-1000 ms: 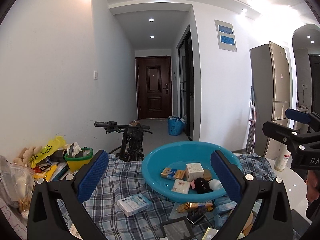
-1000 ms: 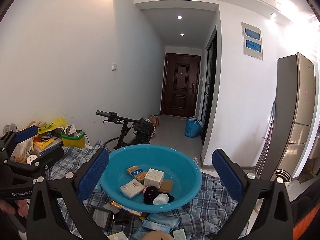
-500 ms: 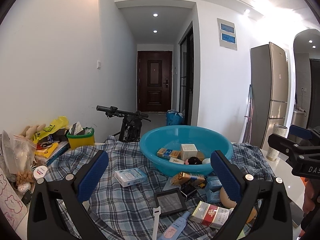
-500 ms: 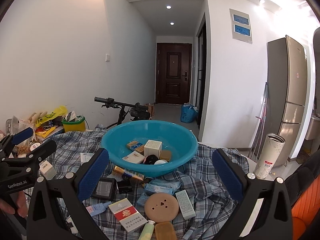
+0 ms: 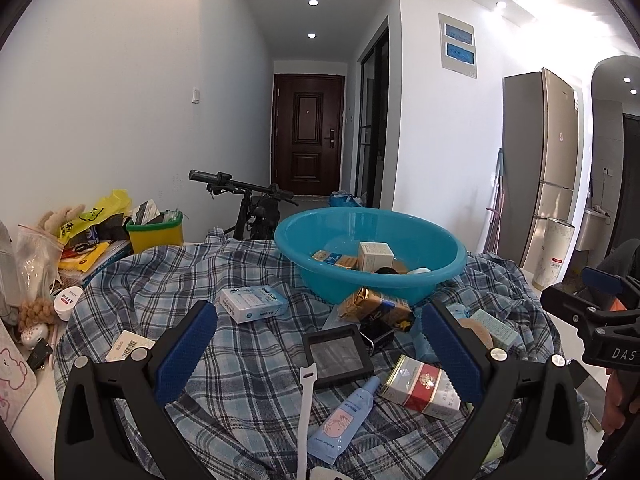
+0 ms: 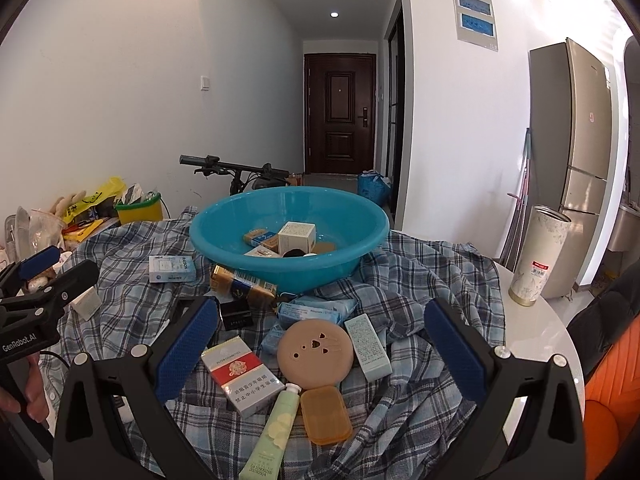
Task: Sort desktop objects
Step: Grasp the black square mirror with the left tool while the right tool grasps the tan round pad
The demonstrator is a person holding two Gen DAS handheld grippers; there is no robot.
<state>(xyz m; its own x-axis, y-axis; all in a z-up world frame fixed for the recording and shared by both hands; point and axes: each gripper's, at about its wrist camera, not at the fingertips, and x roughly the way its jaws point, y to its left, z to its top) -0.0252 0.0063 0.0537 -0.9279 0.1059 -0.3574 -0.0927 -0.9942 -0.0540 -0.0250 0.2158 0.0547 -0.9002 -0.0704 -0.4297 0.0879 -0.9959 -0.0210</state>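
The blue basin [image 6: 288,236], centre of the right wrist frame, already holds a few small boxes, perhaps five or six items; its far side is hard to read. Below it, the cigarette pack [image 6: 240,376], round tan case [image 6: 315,351] and green tube [image 6: 276,428] wait on the plaid cloth [image 6: 420,280]. Both the left gripper [image 5: 320,344] and right gripper [image 6: 320,340] gape wide, empty.

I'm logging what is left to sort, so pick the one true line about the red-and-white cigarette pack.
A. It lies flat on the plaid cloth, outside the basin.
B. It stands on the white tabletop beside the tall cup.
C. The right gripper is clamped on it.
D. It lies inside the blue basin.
A: the cigarette pack lies flat on the plaid cloth, nearer the camera than the blue basin, and the right gripper hangs open above it, holding nothing.
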